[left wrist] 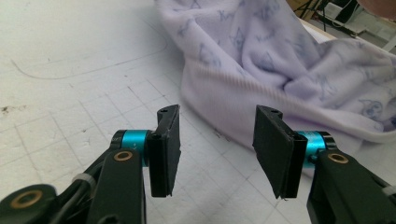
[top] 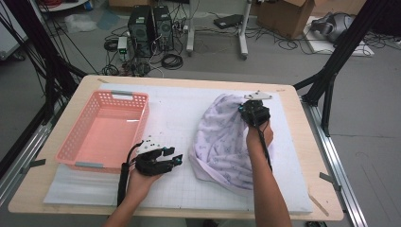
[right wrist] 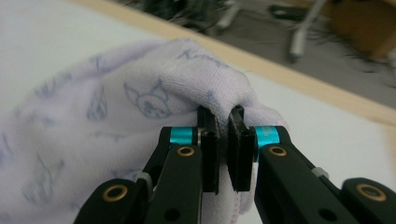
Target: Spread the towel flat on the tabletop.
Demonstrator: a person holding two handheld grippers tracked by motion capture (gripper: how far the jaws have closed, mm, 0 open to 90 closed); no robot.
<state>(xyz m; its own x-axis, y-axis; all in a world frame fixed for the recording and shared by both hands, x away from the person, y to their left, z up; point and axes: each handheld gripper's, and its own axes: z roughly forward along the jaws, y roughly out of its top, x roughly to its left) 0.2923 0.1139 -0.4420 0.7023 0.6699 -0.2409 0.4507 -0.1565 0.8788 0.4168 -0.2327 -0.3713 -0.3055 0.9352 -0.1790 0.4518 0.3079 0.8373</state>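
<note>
Spreading across the table (top: pixel 302 142), white gridded mat (top: pixel 175 113), lilac printed garment (top: pixel 222 142) bunched on its right half, pink basket (top: pixel 106 130) at left, right hand-held gripper (top: pixel 254 111) pinching the garment's far edge, left hand-held gripper (top: pixel 176 158) jaws apart, holding nothing, beside its near hem.

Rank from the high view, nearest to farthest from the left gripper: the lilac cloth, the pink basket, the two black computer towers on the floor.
From the left gripper, jaws open and empty:
1. Pink basket and lilac cloth: too close to call; basket at its left, cloth at its right, pinched by the right gripper.
2. Computer towers: clearly farthest, on the floor beyond the table's far edge.
</note>
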